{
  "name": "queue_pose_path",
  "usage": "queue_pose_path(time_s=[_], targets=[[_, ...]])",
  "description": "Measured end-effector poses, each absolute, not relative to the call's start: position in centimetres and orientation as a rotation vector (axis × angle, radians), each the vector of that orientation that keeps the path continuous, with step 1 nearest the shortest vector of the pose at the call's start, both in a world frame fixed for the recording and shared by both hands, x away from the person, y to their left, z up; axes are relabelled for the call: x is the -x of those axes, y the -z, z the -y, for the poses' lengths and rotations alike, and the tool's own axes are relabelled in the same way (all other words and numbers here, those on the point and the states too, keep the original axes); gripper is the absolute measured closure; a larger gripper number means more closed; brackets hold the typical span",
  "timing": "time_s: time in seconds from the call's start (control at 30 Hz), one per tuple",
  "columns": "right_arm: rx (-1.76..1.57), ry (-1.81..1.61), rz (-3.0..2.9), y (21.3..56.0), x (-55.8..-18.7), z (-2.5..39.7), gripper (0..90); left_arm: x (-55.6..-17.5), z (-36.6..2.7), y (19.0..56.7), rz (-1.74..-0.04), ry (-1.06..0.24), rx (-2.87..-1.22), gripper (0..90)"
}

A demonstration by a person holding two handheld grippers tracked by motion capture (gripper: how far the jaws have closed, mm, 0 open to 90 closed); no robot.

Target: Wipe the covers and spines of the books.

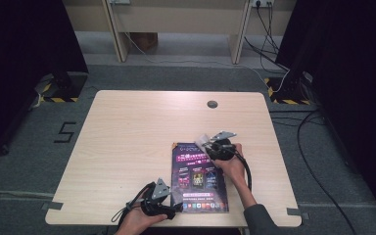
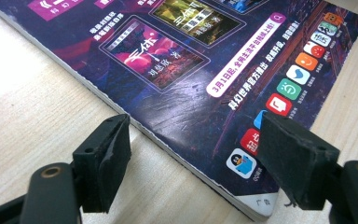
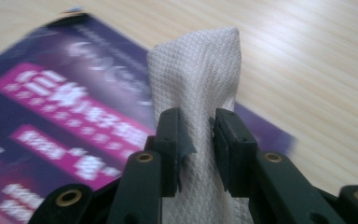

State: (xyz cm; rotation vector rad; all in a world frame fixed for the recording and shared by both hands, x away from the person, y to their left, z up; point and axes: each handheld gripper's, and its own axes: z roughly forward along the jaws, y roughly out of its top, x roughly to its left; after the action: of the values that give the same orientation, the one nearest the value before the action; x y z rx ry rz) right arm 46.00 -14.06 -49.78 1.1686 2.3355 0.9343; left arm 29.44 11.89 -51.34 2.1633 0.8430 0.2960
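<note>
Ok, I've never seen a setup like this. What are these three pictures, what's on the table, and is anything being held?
No robot here: a person holds a hand-held gripper in each hand, each with two black jaws and its own camera.

The high view looks down on a wooden table from above the person's side. A purple magazine lies flat near the front edge.

The left gripper view looks along the left hand-held gripper. Its jaws are open, straddling the magazine's near corner, one jaw over bare wood and the other over the cover. In the high view it sits at the magazine's lower left.

The right gripper view looks along the right hand-held gripper, whose jaws pinch a white textured cloth above the magazine's upper part. In the high view the cloth shows at the magazine's top right.
</note>
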Motion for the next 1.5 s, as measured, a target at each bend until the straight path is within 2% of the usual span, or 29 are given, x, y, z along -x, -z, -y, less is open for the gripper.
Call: queue_pose_path(time_s=[0.17,0.3,0.8,1.23,1.5], targets=[[-1.192,-0.936,-2.321,49.8,-46.1,14.3,73.0,-29.6,-11.9,51.4,-0.861,-0.284,-2.163,23.1],[-1.069,-0.859,-2.348,49.9,-45.7,12.2,72.8,-29.6,-11.9,51.3,-0.853,-0.295,-2.169,22.5],[-0.877,-0.937,-2.480,50.0,-45.3,3.9,73.1,-29.6,-11.9,51.4,-0.858,-0.297,-2.166,22.0],[-0.920,-0.904,-2.465,49.9,-47.0,3.1,73.4,-29.6,-11.9,51.4,-0.857,-0.295,-2.168,22.0],[-0.774,-0.969,-2.554,50.0,-44.2,2.0,73.5,-29.6,-11.9,51.4,-0.865,-0.290,-2.162,21.7]])
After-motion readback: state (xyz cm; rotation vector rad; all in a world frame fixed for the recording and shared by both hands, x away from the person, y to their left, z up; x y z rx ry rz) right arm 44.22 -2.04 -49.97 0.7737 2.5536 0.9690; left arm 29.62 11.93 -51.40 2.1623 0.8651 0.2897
